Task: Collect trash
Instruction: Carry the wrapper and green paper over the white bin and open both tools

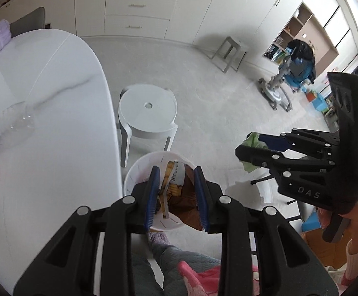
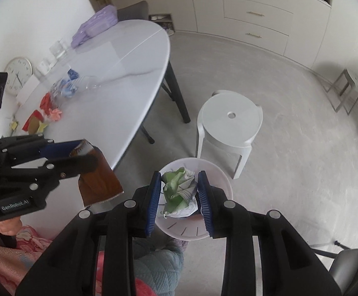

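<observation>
My left gripper (image 1: 176,192) is shut on a brown and yellow snack wrapper (image 1: 179,192), held above a white round bin (image 1: 139,172) on the floor; the wrapper also shows in the right wrist view (image 2: 100,180). My right gripper (image 2: 180,197) is shut on a crumpled green and white paper (image 2: 179,190), also over the bin (image 2: 218,172). The right gripper shows in the left wrist view (image 1: 252,153) with the green paper (image 1: 252,140). More scraps lie on the white table (image 2: 119,93): red and pink paper (image 2: 50,108) and a blue and white wrapper (image 2: 68,86).
A white plastic stool (image 2: 230,120) stands just beyond the bin. A clear plastic bottle (image 1: 16,120) and glasses (image 2: 59,48) are on the table, with a purple pack (image 2: 95,24) at its far end. A metal stool (image 1: 230,51) and cabinets stand farther off.
</observation>
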